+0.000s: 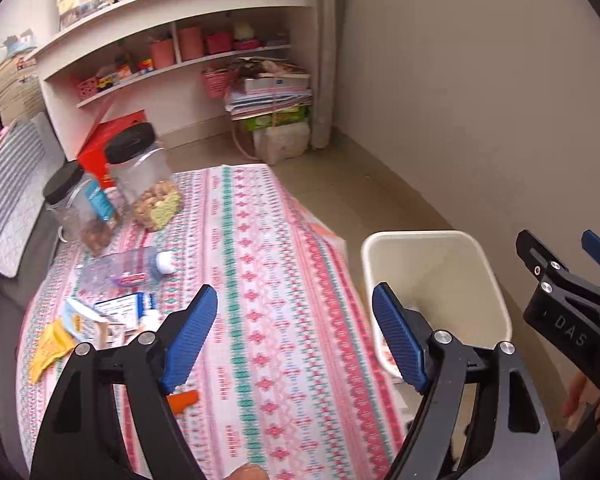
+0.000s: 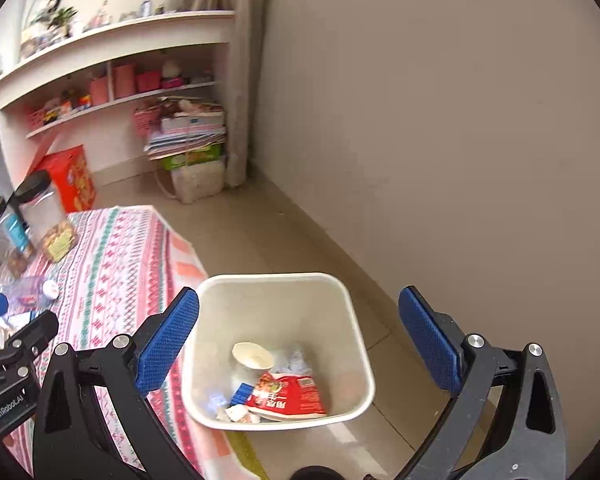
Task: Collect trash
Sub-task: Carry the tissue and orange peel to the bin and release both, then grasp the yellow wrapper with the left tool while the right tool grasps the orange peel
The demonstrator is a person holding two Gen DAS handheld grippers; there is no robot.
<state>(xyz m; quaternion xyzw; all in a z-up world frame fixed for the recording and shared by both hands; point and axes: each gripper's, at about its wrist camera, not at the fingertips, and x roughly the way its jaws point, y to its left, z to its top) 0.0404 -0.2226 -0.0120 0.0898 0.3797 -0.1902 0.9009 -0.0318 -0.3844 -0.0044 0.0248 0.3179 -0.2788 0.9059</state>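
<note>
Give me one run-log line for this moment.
left hand-held gripper: open, empty | right hand-held gripper: open, empty, over bin | bin: red wrapper, paper cup | table: litter remains

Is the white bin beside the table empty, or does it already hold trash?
Partly filled. The white bin holds a paper cup, a red wrapper and smaller scraps on its bottom, far below the rim.

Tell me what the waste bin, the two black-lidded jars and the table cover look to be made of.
Waste bin: likely plastic, smooth cream walls with a moulded rolled rim.
Jars: clear plastic or glass, the contents show through; dark lids look plastic.
Table cover: apparently printed cloth, patterned and draping over the edge.
</note>
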